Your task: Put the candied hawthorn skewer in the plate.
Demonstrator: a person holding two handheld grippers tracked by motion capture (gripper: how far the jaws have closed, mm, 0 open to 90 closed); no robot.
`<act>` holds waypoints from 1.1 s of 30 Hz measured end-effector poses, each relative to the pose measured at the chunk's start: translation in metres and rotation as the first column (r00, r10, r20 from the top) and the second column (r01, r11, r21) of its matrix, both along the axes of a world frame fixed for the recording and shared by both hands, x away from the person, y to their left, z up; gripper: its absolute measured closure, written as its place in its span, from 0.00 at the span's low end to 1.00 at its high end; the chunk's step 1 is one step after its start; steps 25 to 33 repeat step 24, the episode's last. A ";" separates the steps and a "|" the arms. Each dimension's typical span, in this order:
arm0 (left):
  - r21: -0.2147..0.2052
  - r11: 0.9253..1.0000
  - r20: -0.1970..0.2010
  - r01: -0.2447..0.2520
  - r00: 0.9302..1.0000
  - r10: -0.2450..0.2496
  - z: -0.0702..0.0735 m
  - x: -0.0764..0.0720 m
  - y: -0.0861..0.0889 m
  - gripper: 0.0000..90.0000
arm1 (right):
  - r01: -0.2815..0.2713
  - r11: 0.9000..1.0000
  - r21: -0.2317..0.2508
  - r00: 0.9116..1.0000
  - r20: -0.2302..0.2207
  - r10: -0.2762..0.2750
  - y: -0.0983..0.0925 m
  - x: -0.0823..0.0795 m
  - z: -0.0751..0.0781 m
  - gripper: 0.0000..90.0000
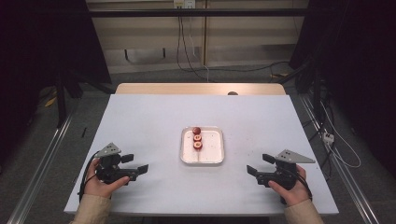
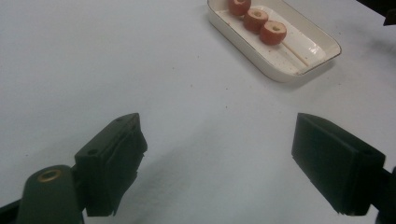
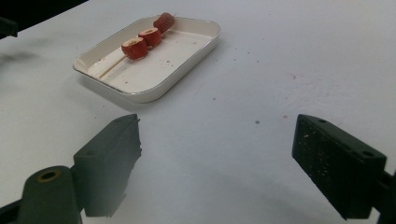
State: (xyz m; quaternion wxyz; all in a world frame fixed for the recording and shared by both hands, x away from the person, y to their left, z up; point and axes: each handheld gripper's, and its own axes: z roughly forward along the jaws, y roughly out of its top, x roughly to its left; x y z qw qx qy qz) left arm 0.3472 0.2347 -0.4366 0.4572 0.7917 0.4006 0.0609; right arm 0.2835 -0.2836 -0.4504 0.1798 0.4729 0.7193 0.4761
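Observation:
A white rectangular tray (image 1: 212, 154) lies at the middle of the white table. In it rests a wooden skewer (image 1: 199, 153) threaded with three red fruit pieces (image 1: 197, 138). The same tray (image 2: 308, 63) and fruit pieces (image 2: 256, 19) appear at the top of the left gripper view; the tray (image 3: 154, 84) and fruit pieces (image 3: 145, 37) sit upper left in the right gripper view. My left gripper (image 1: 138, 163) rests near the front left, open and holding nothing. My right gripper (image 1: 259, 164) rests near the front right, open and holding nothing. Both point toward the tray.
Small reddish crumbs speckle the table (image 3: 280, 93) to the right of the tray. Beyond the table's far wooden edge (image 1: 201, 88) lie cables on the floor. Metal rails run along both sides of the table.

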 end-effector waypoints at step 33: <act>0.016 1.000 0.020 -0.020 1.000 0.020 -0.004 0.001 -0.001 0.15 | -0.003 1.000 -0.021 1.000 0.000 0.003 -0.001 -0.001 -0.005 0.17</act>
